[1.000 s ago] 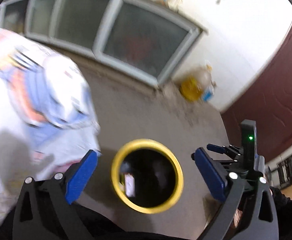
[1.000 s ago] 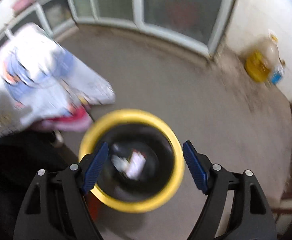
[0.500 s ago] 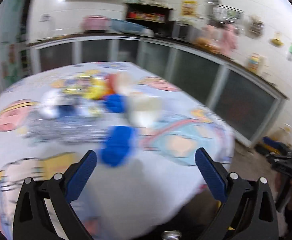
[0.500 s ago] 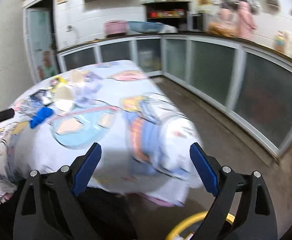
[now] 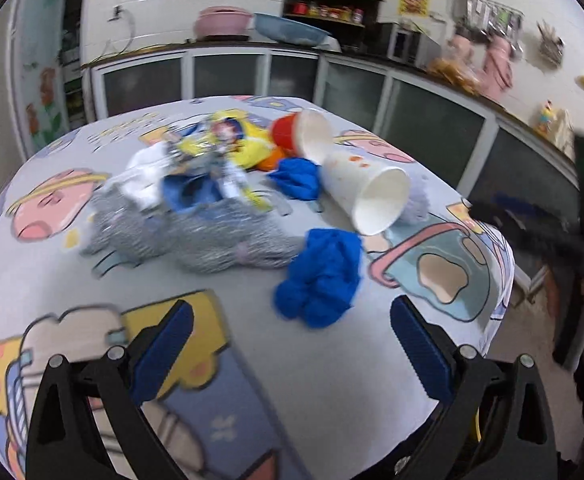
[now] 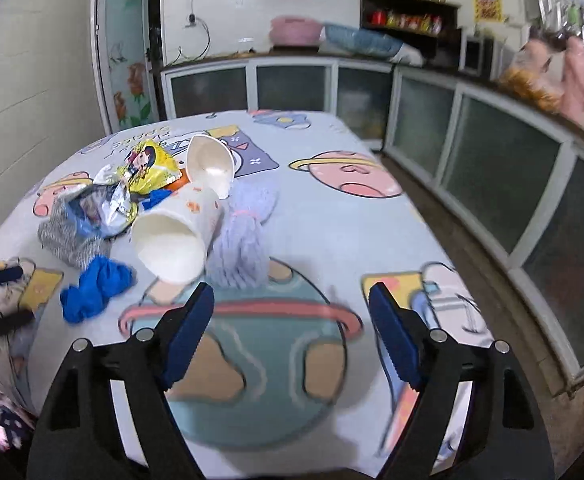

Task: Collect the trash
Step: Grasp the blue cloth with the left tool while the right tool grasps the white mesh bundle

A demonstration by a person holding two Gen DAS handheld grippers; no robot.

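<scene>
Trash sits in a heap on our table (image 6: 332, 216), mid-cloth toward the far left in the right view. Nearest piece to us: blue wad (image 5: 320, 276) (image 6: 95, 288), lying apart from the rest. Behind it a white cup (image 5: 366, 196) (image 6: 175, 236) on its side, mouth toward us, touching a purple cloth (image 6: 243, 236). A second cup (image 6: 209, 166) is tipped behind, beside a yellow wrapper (image 6: 149, 166). Grey cloth (image 5: 211, 240) and foil wrapper (image 6: 103, 204) fill the left of the heap. Left gripper (image 5: 292, 348) jaws are wide apart, empty, over bare cloth just short of the wad. Right gripper (image 6: 292, 332) jaws are also spread and empty, having just closed in a little, nothing between them; cup rim is just beyond its left finger.
</scene>
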